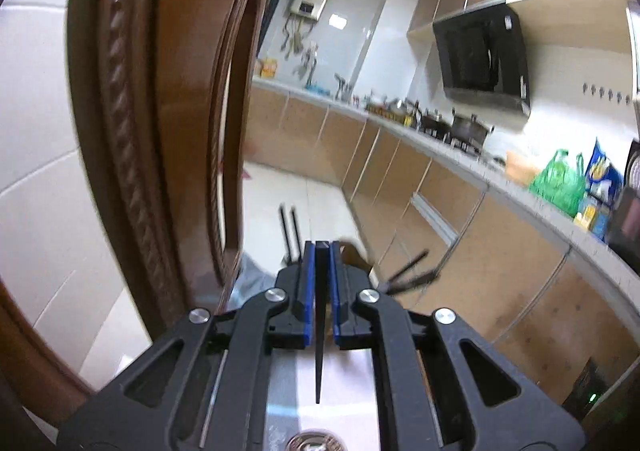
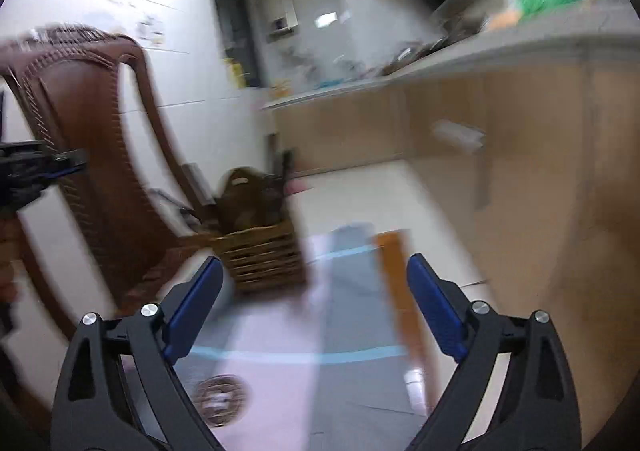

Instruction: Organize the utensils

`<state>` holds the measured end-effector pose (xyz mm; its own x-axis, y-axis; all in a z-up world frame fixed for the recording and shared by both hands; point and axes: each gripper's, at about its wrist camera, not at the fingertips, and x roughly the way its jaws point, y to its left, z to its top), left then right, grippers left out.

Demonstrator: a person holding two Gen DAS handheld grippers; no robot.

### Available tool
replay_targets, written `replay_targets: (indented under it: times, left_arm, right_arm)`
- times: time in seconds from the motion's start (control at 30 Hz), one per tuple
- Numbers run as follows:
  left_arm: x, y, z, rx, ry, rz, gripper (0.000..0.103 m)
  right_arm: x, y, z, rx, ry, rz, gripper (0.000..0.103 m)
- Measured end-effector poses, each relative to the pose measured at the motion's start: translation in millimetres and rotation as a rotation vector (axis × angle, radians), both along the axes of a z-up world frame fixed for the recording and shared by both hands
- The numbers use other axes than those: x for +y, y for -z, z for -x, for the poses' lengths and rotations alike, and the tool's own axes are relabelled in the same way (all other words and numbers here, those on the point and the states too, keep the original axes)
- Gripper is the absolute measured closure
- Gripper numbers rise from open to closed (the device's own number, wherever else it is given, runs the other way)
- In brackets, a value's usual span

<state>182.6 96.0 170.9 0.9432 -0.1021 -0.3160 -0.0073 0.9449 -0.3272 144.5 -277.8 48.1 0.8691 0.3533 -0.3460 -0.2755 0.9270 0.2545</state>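
My left gripper (image 1: 322, 247) is shut on a thin black chopstick (image 1: 319, 339), which runs between the blue pads with its pointed end toward the camera. Beyond the fingertips, two more black chopsticks (image 1: 290, 235) stand upright and others (image 1: 412, 271) splay to the right. In the blurred right wrist view a woven basket (image 2: 260, 255) sits on the table with dark utensils in it. My right gripper (image 2: 314, 263) is open wide just in front of the basket and to its right, with nothing between its fingers. The left gripper (image 2: 76, 161) shows at the left edge.
A carved brown wooden chair back (image 1: 168, 131) stands close on the left. A kitchen counter (image 1: 500, 179) with pots, a green bag and cabinets runs along the right. A round metal object (image 2: 220, 403) and an orange wooden piece (image 2: 396, 291) lie on the pale tablecloth (image 2: 280, 331).
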Motion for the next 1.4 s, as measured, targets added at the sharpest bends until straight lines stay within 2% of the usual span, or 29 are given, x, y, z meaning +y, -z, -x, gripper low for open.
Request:
replay_targets:
  times: [0.1,0.2,0.3,0.37,0.5,0.6,0.73,0.77,0.8,0.87,0.93,1.0,1.13,1.2,1.3,1.4]
  left_arm:
    - [-3.4,-24.0,-14.9,-0.033,-0.029,0.012,0.096]
    - [-3.4,-52.7,-36.8,-0.068,-0.056,0.054,0.096]
    - [-7.9,-76.1,-67.7,-0.094,-0.104,0.029,0.096]
    - [-9.2,-79.8,-86.8,-0.093,-0.122,0.021,0.096]
    - [-7.7,-60.7,-131.0,-0.034,-0.142,0.026,0.096]
    - [-7.7,-29.5,-155.4,0.032,-0.164,0.015,0.096]
    - [-17.5,21.3,-177.9,0.18,-0.115,-0.001,0.095]
    - [-20.5,31.2,-177.4,0.204,-0.096,-0.011,0.083]
    - [-24.0,41.5,-171.7,0.224,-0.075,-0.023,0.057]
    - [-29.9,52.3,-148.2,0.215,-0.054,-0.053,0.027]
    - [-42.0,63.5,-113.3,0.206,-0.006,-0.113,0.021]
    - [-50.2,77.3,-84.8,0.224,0.026,-0.166,0.01]
    - [-68.3,115.9,-9.1,0.254,0.061,-0.251,0.004]
    - [-74.0,133.1,18.7,0.261,0.044,-0.287,0.004]
    - [-82.9,151.0,37.6,0.276,0.018,-0.331,0.004]
    - [-77.5,163.4,36.6,0.359,-0.014,-0.345,0.004]
  right_arm:
    - [-6.4,1.0,-6.4,-0.006,0.016,0.058,0.012]
    - [-17.6,8.0,-12.9,0.044,0.022,0.021,0.012]
    - [-22.8,9.5,-13.9,0.061,0.016,0.012,0.012]
    - [-27.3,8.9,-10.9,0.059,0.015,0.009,0.012]
    - [-37.5,6.8,-14.9,0.067,0.013,-0.007,0.012]
    - [-39.8,5.7,-17.1,0.069,0.011,-0.016,0.012]
    - [-39.2,4.4,-19.2,0.068,0.004,-0.029,0.012]
    - [-37.9,4.5,-20.0,0.07,0.0,-0.029,0.012]
    - [-35.1,5.0,-21.5,0.075,-0.007,-0.028,0.012]
    - [-29.8,5.7,-22.7,0.082,-0.019,-0.019,0.012]
    - [-23.5,6.8,-22.7,0.086,-0.033,-0.001,0.012]
    - [-13.8,9.6,-23.0,0.096,-0.046,0.036,0.012]
    - [0.3,18.3,-24.1,0.133,-0.043,0.09,0.01]
    - [7.8,22.1,-24.4,0.148,-0.033,0.127,0.004]
    - [20.0,25.1,-18.4,0.136,0.037,0.226,0.003]
    - [32.2,34.1,-18.5,0.215,0.024,0.273,0.003]
